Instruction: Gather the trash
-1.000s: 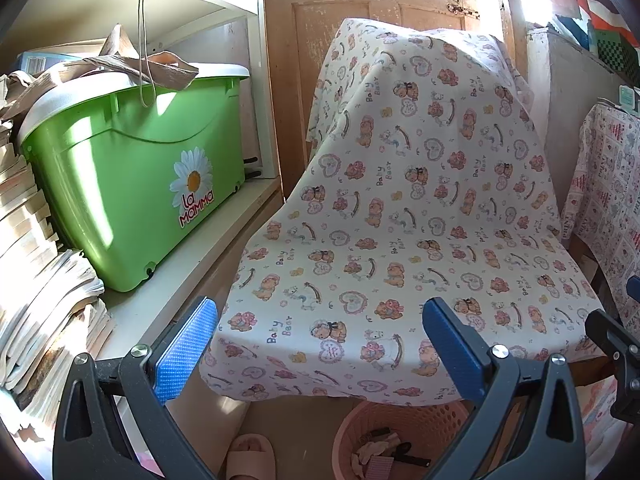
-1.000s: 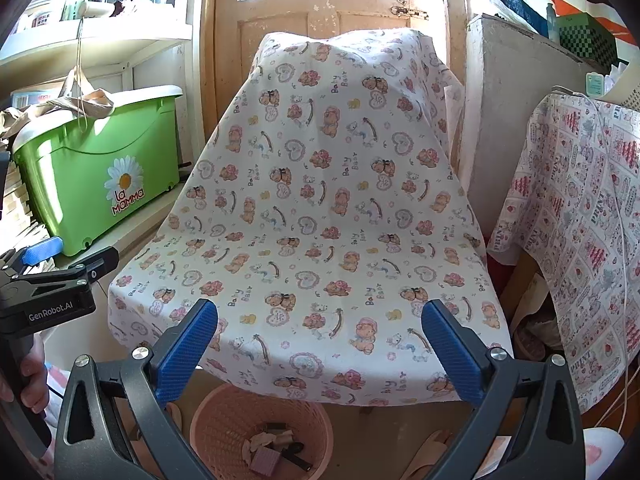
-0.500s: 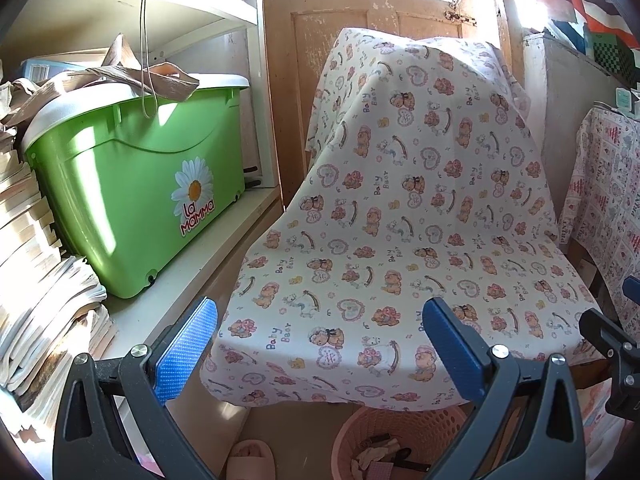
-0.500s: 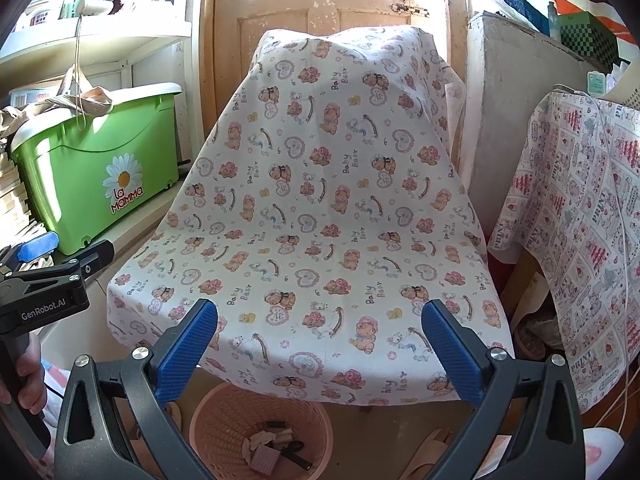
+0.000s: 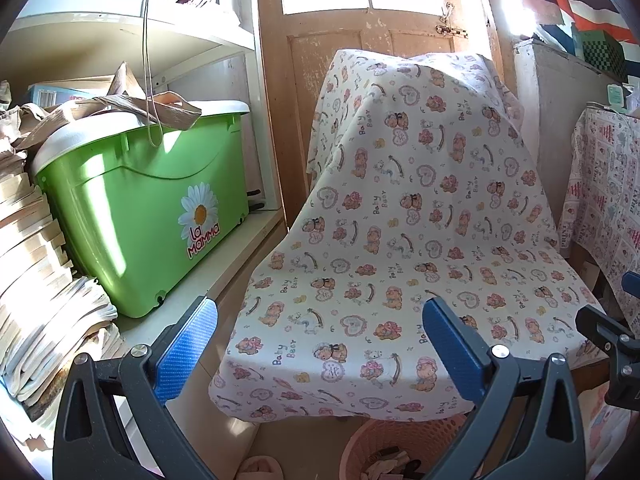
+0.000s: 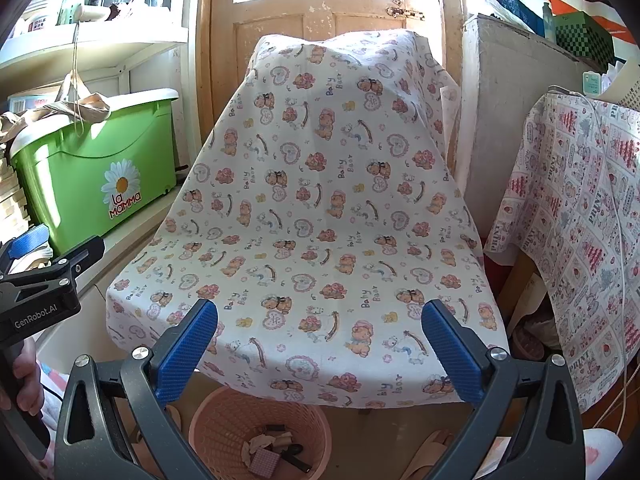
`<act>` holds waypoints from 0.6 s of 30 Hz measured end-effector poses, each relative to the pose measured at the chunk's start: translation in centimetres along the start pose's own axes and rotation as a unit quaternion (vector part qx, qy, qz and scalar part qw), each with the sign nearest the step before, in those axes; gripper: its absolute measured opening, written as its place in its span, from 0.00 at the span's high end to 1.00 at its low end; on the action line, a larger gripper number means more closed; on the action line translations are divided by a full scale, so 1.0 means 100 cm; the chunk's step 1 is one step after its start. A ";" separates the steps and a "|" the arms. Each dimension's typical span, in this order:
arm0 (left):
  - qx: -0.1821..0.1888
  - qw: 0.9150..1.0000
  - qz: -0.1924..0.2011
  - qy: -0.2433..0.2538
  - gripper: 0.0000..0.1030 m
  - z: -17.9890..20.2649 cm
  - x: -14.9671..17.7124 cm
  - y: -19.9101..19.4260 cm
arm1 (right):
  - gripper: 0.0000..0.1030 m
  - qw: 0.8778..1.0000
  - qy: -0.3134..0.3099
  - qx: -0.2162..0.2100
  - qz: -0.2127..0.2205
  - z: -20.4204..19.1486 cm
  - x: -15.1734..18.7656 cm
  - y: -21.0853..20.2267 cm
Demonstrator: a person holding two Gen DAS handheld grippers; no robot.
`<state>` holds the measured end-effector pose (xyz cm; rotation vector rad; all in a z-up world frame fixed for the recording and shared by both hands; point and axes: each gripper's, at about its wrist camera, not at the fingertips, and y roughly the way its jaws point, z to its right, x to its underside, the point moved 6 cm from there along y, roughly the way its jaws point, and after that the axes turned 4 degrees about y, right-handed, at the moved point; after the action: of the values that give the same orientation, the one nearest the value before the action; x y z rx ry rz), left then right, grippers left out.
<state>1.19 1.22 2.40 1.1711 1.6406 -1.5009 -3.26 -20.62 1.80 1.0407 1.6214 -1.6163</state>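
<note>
A pink basket [image 6: 224,412] stands on the floor under the chair's front edge, with several bits of trash [image 6: 272,450] in it. It shows partly in the left wrist view [image 5: 372,436]. My left gripper [image 5: 320,344] is open and empty, held before the chair [image 5: 400,240] draped in a teddy-bear cloth. My right gripper [image 6: 320,344] is open and empty, above the basket, facing the same chair [image 6: 320,200]. The left gripper also shows at the left edge of the right wrist view [image 6: 44,276].
A green "La Mamma" bin [image 5: 140,208] sits on a white shelf at left, next to stacks of paper [image 5: 32,280]. A wooden door [image 5: 360,40] stands behind the chair. A table with a printed cloth [image 6: 580,220] is at right. A slipper [image 5: 260,466] lies on the floor.
Both views have tilted up slightly; the chair and the green bin sit lower in the frames. Both grippers stay open and empty.
</note>
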 end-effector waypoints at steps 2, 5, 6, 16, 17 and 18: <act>0.000 1.000 -0.002 -0.001 0.01 0.000 0.000 0.002 | 0.00 1.000 0.001 0.000 -0.001 0.000 0.000 0.000; -0.003 1.000 0.001 0.001 0.01 0.000 -0.001 0.001 | 0.00 1.000 0.004 -0.001 -0.003 0.000 0.000 0.000; -0.003 1.000 0.003 0.001 0.01 0.000 -0.001 0.000 | 0.00 1.000 0.006 -0.002 -0.004 0.000 0.000 0.000; 0.000 1.000 -0.002 0.010 0.01 0.004 0.000 0.002 | 0.00 1.000 0.015 -0.004 -0.010 0.003 0.001 0.002; 0.001 1.000 -0.002 0.011 0.01 0.005 0.001 0.002 | 0.00 1.000 0.014 -0.004 -0.010 0.002 0.001 0.002; 0.001 1.000 -0.003 0.012 0.01 0.005 0.001 0.002 | 0.00 1.000 0.014 -0.004 -0.010 0.002 0.001 0.002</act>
<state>1.27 0.73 2.18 1.1911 1.6589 -1.4986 -3.12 -20.82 1.58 1.0505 1.6600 -1.6127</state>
